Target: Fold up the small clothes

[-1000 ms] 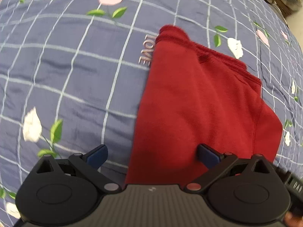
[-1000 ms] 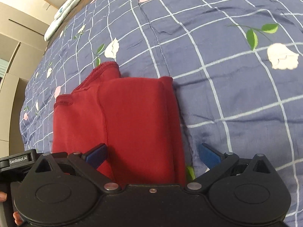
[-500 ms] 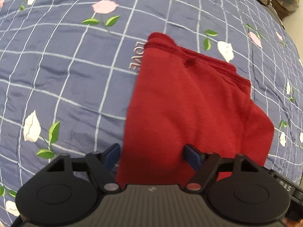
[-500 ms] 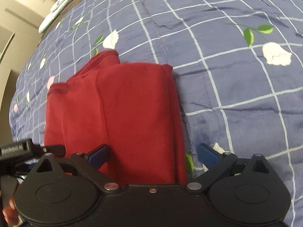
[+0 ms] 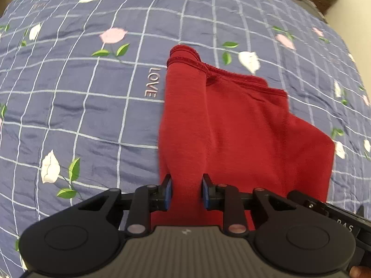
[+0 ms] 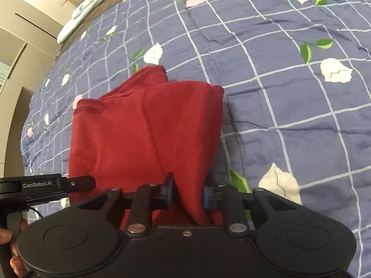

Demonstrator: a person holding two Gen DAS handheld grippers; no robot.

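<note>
Blue flowered bedspread carries a red garment; left tool and right tool are closing on its six-o'clock edge. Lift evenly toward twelve.

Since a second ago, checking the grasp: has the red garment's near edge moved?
Yes. The red garment has bunched between the closing left gripper, lifting off the blue floral bedspread.

My left gripper and right gripper both point steeply down, fingers closing (cloth pinched between each pair).
</note>
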